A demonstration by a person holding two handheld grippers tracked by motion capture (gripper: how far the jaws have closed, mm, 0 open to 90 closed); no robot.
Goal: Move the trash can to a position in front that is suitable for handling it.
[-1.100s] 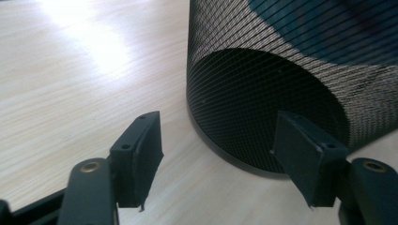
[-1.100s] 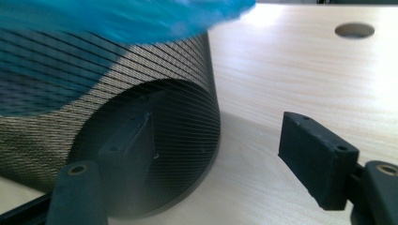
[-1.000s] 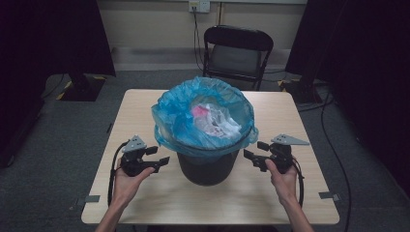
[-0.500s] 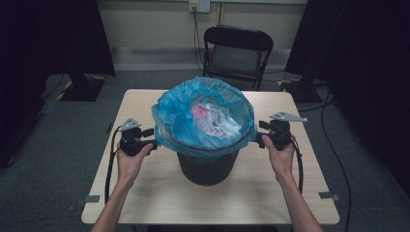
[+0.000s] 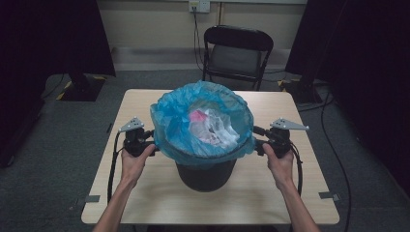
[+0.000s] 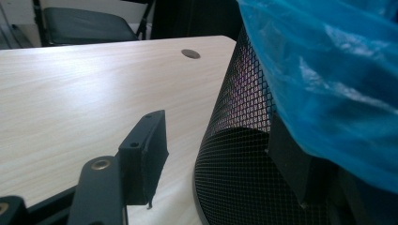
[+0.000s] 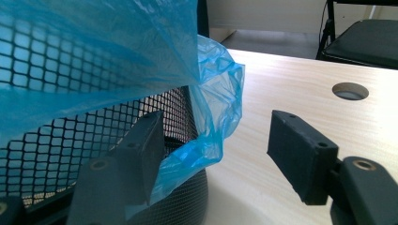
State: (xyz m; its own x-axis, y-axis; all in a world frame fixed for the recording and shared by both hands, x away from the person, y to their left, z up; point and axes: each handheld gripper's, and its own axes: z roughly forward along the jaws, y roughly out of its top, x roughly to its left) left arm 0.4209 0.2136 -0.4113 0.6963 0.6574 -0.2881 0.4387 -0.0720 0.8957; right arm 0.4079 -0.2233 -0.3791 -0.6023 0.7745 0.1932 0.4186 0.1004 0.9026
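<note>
The left gripper (image 5: 151, 141) sat right at the near-left flank of the blue bag (image 5: 203, 118), jaws fairly wide and just closing in a little. In the left gripper view one finger (image 6: 143, 157) stood clear over bare table (image 6: 84, 89), the other (image 6: 293, 164) tucked against the black mesh bin (image 6: 239, 140) under the bag's overhang (image 6: 328, 84); nothing was pinched yet.

Over on the other side, the right gripper (image 5: 258, 137) matched it, jaws also fairly wide and just narrowing. In the right gripper view a loose blue fold (image 7: 206, 122) hung in the gap beside one finger (image 7: 141, 154), with mesh (image 7: 70, 140) behind it; the other finger (image 7: 300, 154) stood apart over the table. Whether a pad touched the plastic, I couldn't tell.

Beyond the fingertips, crumpled white and pink rubbish (image 5: 210, 126) lay inside the bag, and past the table's far edge stood a black chair (image 5: 237, 53).
</note>
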